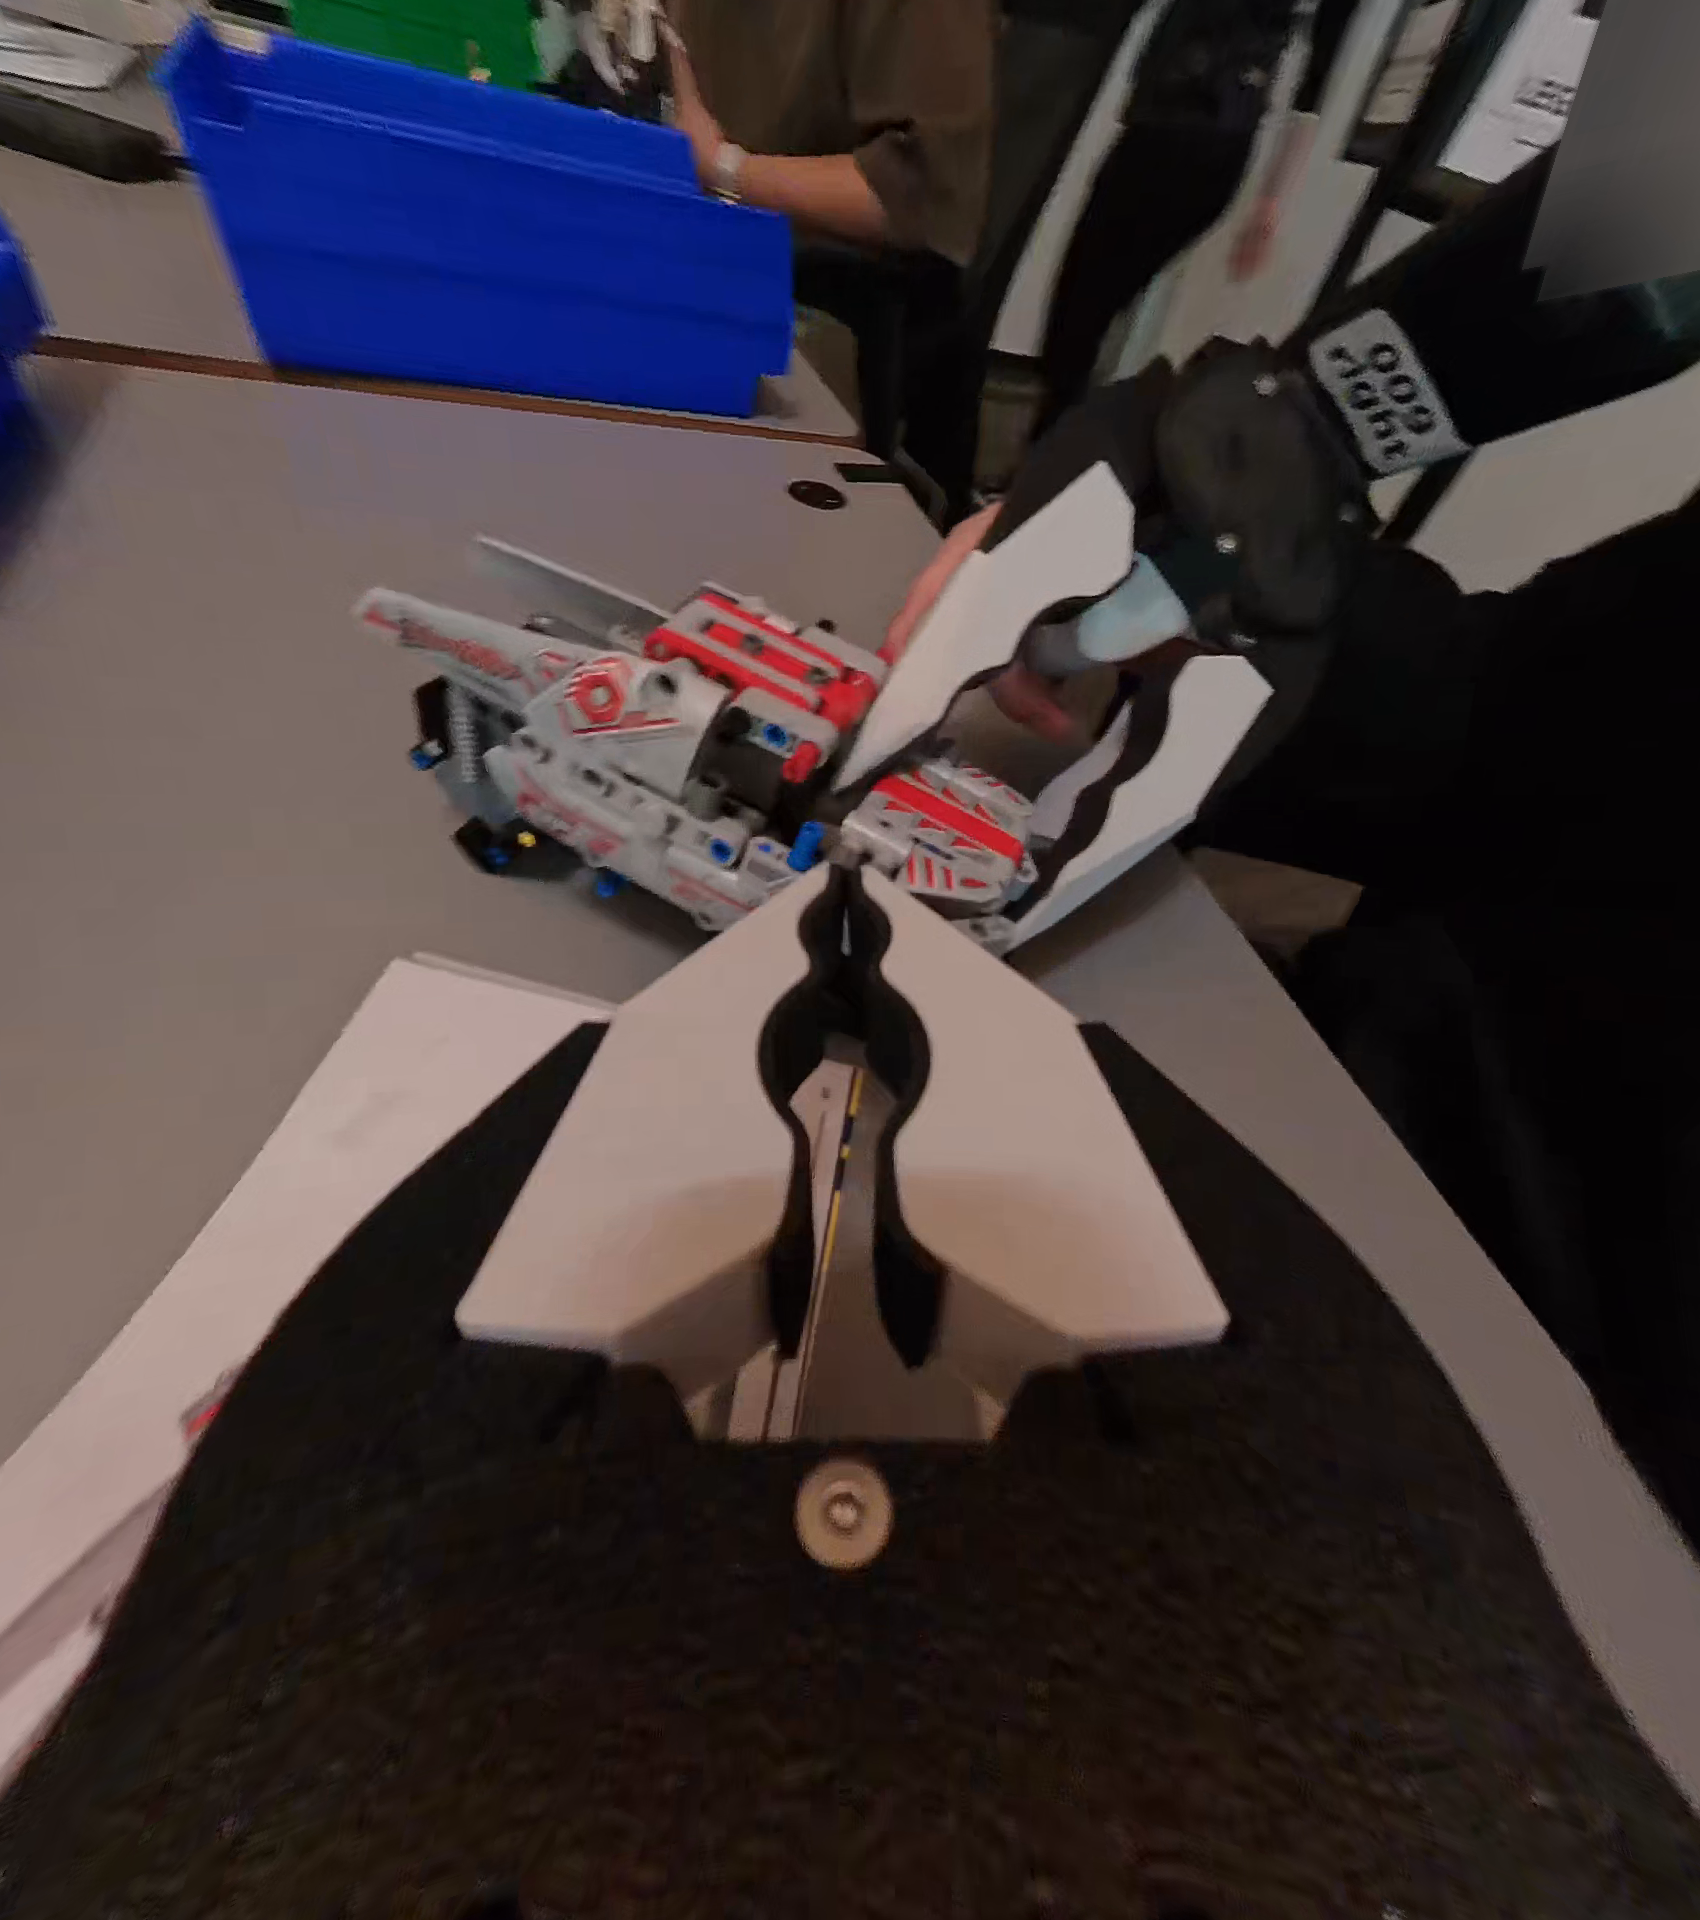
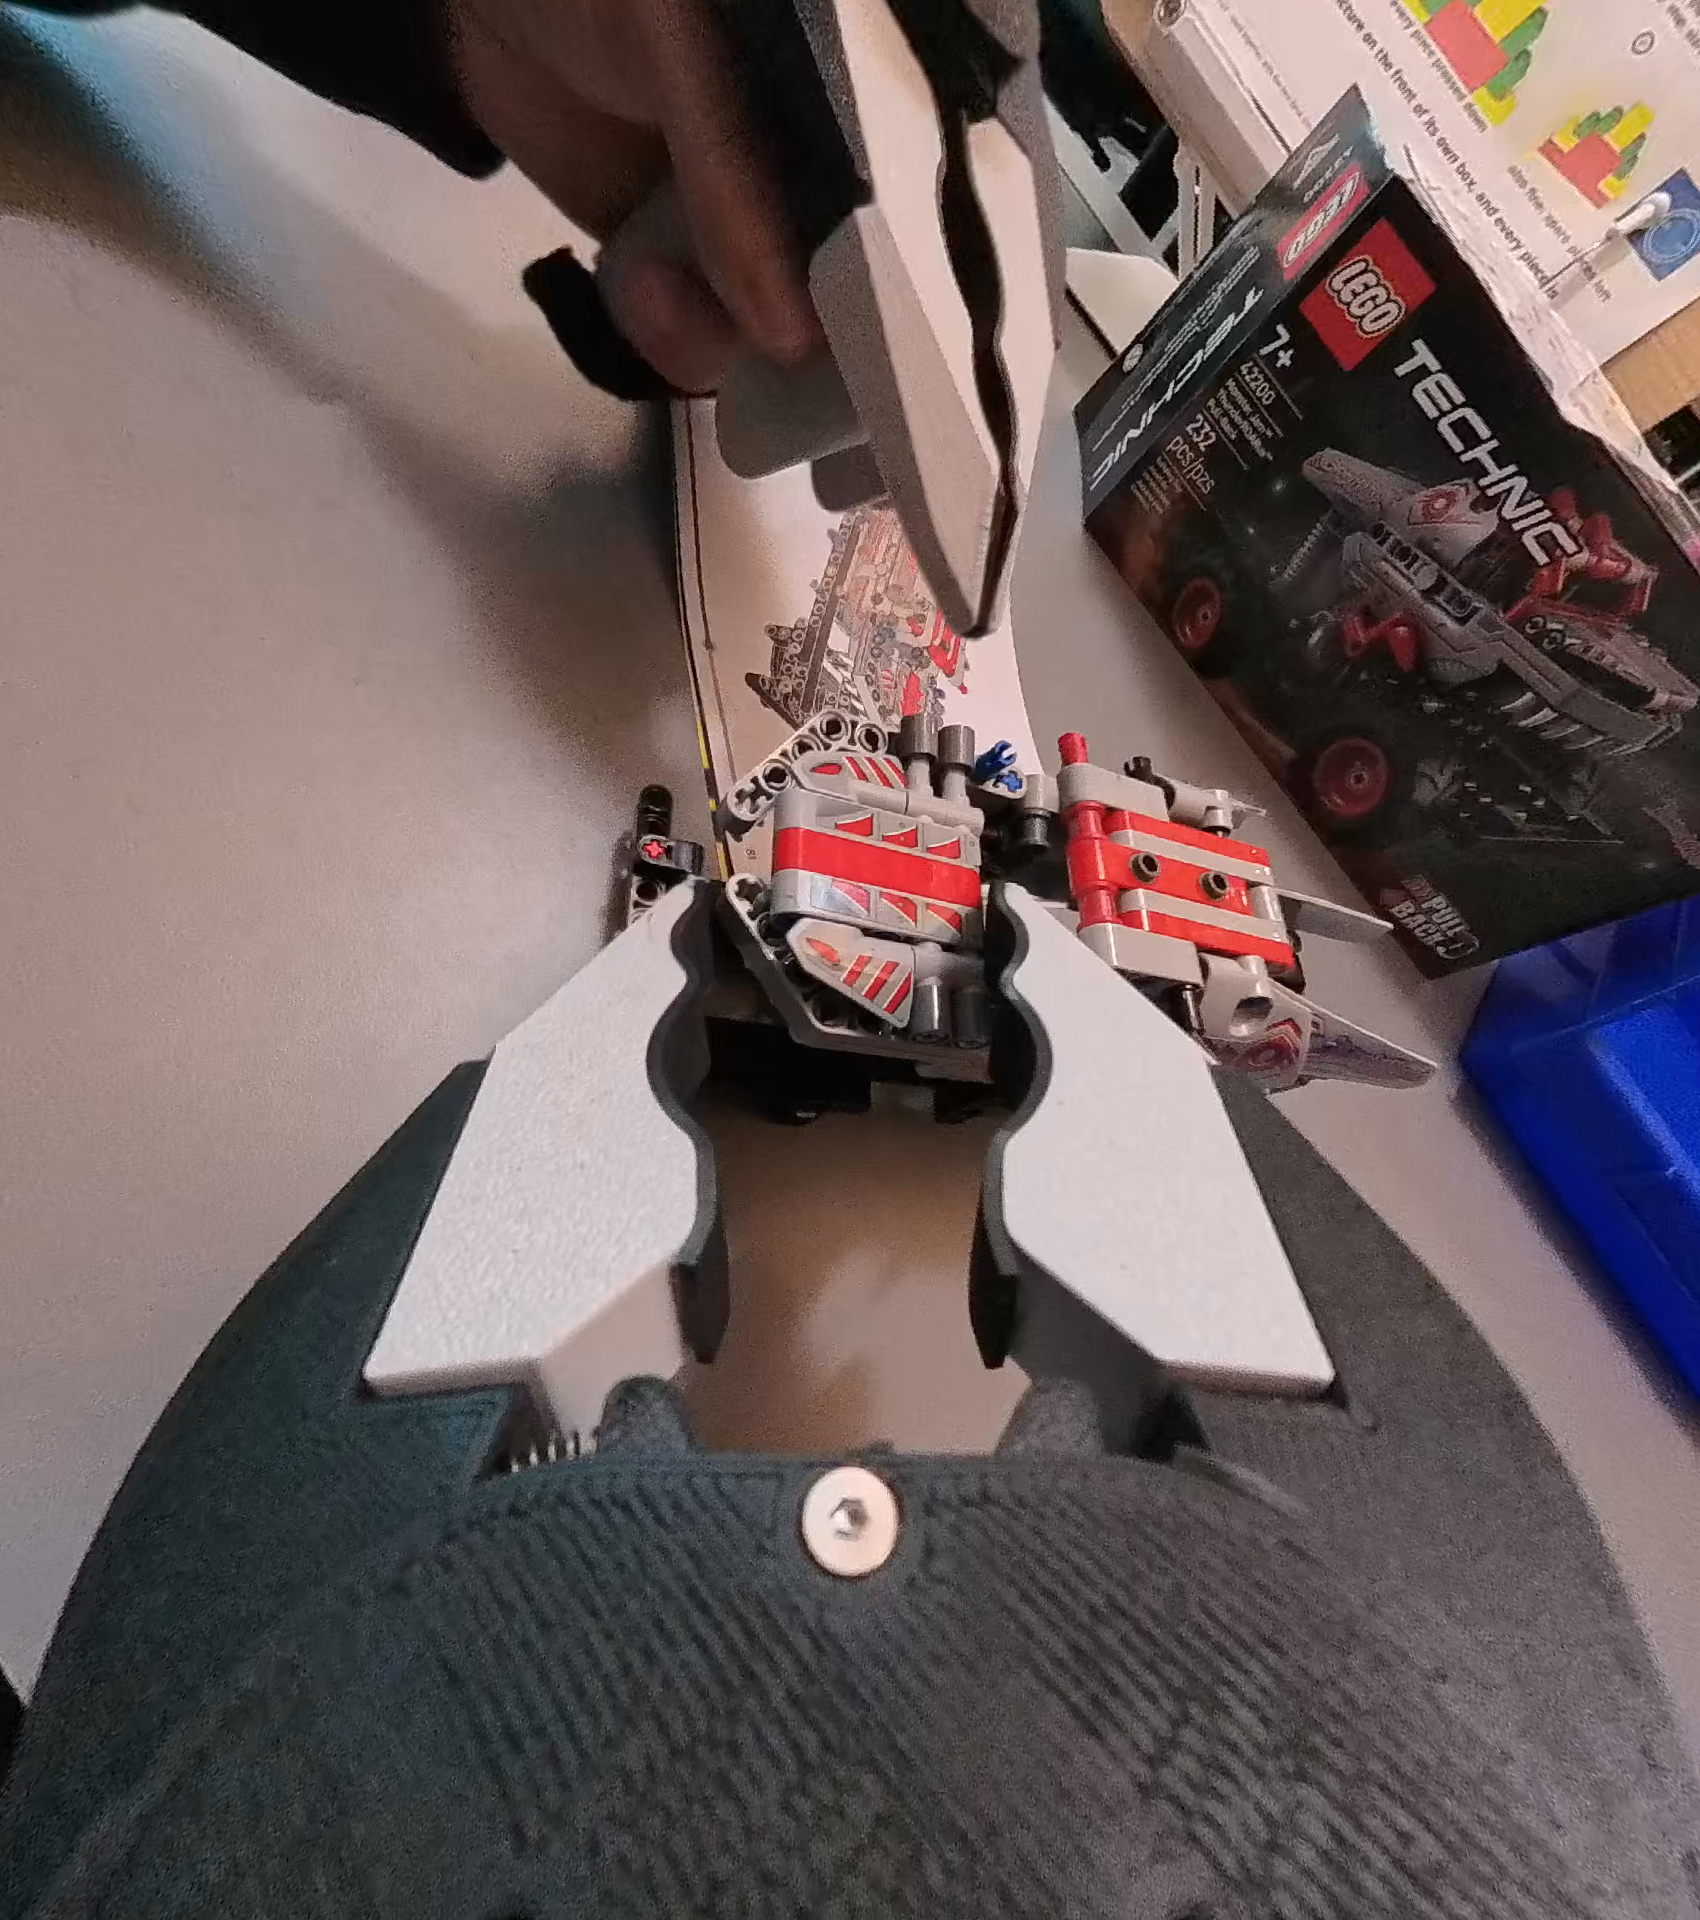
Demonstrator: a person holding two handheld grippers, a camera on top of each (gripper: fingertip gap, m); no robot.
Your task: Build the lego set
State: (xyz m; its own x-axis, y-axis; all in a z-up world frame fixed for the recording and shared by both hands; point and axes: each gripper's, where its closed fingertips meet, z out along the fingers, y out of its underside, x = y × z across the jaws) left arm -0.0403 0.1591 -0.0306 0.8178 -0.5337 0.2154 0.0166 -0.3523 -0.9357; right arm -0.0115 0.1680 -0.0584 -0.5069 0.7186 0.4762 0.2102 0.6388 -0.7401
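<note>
Crowding the grey table [image 1: 202, 644] were two blue plastic bins [image 1: 503, 229], a dark printed set box [image 2: 1428, 582] and an open instruction booklet [image 2: 794, 623]. The half-built model [image 1: 680, 748], grey with red striped panels, blue pins and black beams, lay mid-table beside the box, partly on the booklet. Right gripper [image 2: 846, 935] had its white wedge fingers [image 2: 597, 1091] spread wide around the model's red-striped end; contact hard to tell. Left gripper [image 1: 841, 883] was pinched nearly closed, tips right at the model's edge beside a small grey part; whether it gripped anything couldn't be told. One loose black beam [image 2: 659, 847] lay by the booklet. A person's arm [image 1: 794, 187] stood behind the bins.
</note>
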